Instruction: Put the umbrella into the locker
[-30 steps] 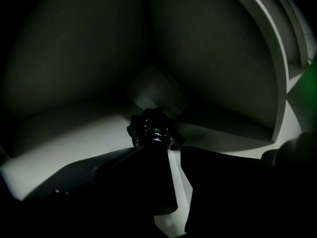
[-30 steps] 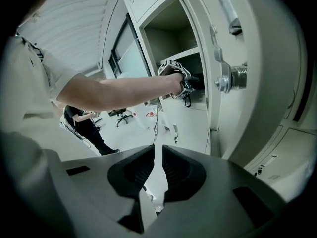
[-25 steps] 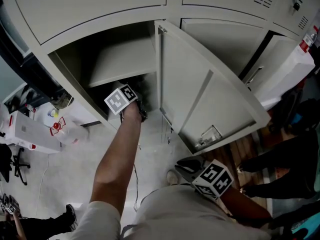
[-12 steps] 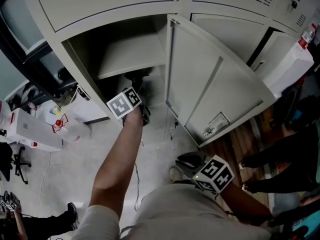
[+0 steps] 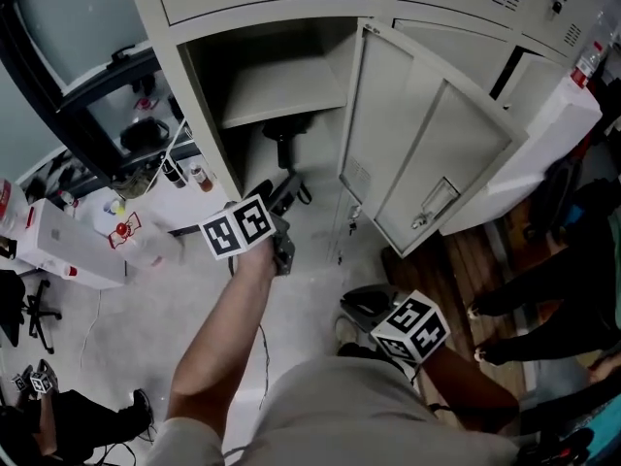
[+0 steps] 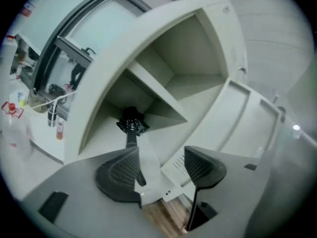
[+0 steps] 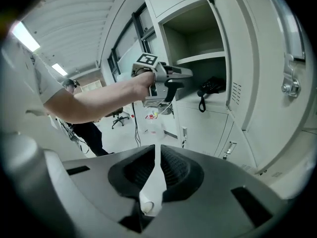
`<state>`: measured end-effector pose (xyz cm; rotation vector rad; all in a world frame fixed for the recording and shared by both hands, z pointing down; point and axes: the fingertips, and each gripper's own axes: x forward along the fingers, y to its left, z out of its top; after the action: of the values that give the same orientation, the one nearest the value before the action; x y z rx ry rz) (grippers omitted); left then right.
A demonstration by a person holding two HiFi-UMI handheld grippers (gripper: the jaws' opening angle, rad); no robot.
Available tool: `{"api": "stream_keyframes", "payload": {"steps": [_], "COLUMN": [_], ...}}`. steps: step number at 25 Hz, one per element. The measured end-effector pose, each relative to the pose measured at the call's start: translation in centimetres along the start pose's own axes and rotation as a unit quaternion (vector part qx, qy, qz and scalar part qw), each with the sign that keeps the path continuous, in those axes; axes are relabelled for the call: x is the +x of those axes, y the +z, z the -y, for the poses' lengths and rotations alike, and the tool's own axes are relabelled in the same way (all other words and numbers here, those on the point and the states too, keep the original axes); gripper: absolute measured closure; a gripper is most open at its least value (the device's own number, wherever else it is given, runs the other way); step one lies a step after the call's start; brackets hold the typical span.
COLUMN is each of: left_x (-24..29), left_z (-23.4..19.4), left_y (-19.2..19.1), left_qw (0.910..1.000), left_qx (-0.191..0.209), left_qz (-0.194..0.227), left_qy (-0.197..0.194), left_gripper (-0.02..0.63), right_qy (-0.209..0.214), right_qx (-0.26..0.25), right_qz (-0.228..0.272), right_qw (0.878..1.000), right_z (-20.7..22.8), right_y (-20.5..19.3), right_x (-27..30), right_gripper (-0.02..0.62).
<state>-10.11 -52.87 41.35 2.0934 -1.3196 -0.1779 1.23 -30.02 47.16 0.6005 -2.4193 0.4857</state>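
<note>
The left gripper [image 6: 162,155] holds its jaws wide but closing, with nothing between the pads. It now sits just outside the locker [image 5: 199,115], where a second ago it reached into the opening. The black umbrella [image 5: 283,146] lies in the compartment under the shelf [image 5: 281,90], its strap hanging over the edge. The right gripper [image 7: 157,155], jaws drawn almost together and empty, hangs low near the open door [image 5: 427,153].

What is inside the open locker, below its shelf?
A black umbrella lies under the shelf of the locker, and its strap hangs at the opening. The shelf top looks bare. The back of the compartment is too dark to tell.
</note>
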Motion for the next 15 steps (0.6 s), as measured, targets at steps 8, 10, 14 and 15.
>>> {"api": "stream_keyframes", "payload": {"steps": [8, 10, 14, 15], "left_x": [-11.8, -14.7, -20.1, -21.5], "left_z": [2.3, 3.1, 5.4, 5.9], "left_y": [-5.0, -6.6, -10.7, -11.8], "left_qw": [0.9966, 0.9939, 0.9825, 0.9784], "left_qx": [0.024, 0.038, 0.078, 0.093], "left_qz": [-0.028, -0.04, -0.086, -0.098], "left_qy": [-0.074, -0.095, -0.146, -0.156], "left_gripper": [0.586, 0.595, 0.596, 0.595], "right_qy": [-0.026, -0.033, -0.041, -0.042], "right_qx": [0.022, 0.03, 0.032, 0.031], "right_qz": [0.032, 0.042, 0.052, 0.053], "right_qw": [0.999, 0.998, 0.997, 0.997], "right_z": [-4.2, -5.3, -7.7, -8.2], "right_y": [-1.1, -1.5, -2.5, -2.7], "right_x": [0.3, 0.1, 0.0, -0.1], "right_gripper": [0.577, 0.577, 0.577, 0.577]}}
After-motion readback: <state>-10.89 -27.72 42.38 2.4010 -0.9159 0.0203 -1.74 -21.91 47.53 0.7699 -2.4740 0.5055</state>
